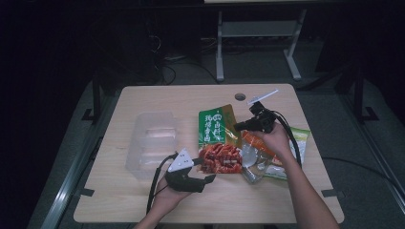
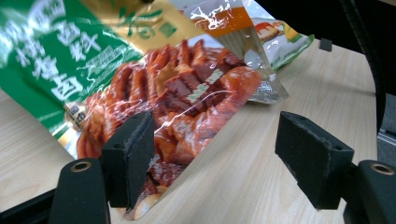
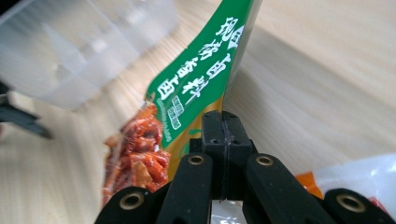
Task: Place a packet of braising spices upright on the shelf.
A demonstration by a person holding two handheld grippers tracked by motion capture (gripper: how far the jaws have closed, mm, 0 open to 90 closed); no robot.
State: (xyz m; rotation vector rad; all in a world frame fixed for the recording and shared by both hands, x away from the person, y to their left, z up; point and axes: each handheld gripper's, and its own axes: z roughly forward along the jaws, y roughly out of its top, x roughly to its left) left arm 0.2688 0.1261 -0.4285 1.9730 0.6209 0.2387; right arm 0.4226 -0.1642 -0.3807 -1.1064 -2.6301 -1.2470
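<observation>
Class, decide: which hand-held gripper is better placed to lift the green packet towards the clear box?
Right. The right hand-held gripper is shut on the green packet's edge; the left hand-held gripper stands open beside it, gripping nothing.

The glossy snack pouch (image 1: pixel 218 138) I hold is green with white characters, a gold band, and a red-brown printed picture of meat. The crinkly packet (image 1: pixel 279 152) beside it is orange, clear and pale green. My foam-padded jaws are black; the wooden table (image 1: pixel 143 195) is pale, faintly grained.
</observation>
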